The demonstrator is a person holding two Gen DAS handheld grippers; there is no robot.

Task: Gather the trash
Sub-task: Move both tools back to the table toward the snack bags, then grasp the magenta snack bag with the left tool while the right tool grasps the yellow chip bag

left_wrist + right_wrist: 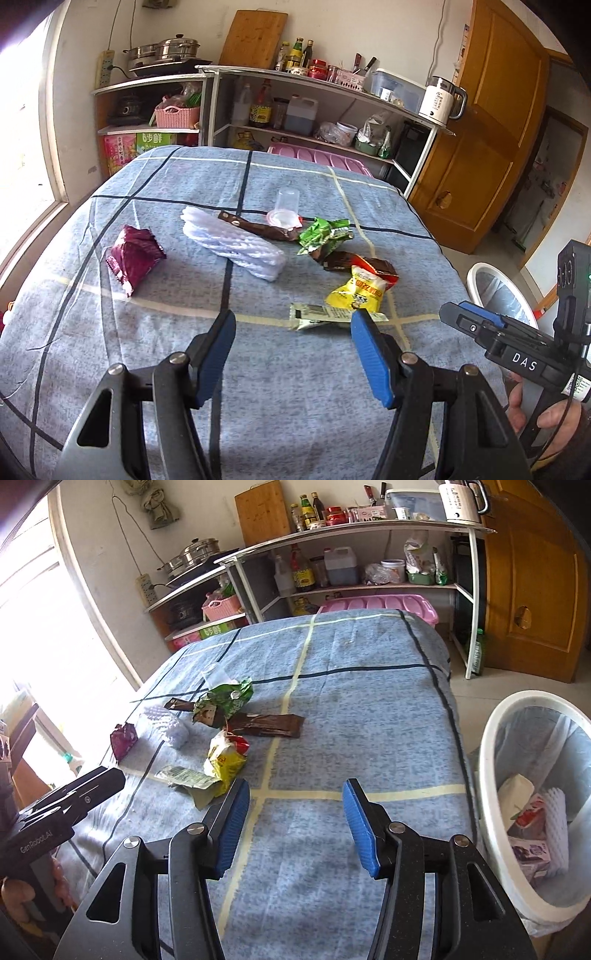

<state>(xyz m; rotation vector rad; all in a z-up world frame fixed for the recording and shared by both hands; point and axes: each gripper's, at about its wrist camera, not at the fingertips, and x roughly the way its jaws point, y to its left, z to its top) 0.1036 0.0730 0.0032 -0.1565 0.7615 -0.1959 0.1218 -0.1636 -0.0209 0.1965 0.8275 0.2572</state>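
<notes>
Tilting down over the bed (258, 387), both the left gripper (293, 321) and right gripper (295, 790) hold empty jaws apart

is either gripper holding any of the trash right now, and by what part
Nothing is held. The left gripper and right gripper both stand open and empty above the blue cloth, short of the yellow wrapper.
</notes>
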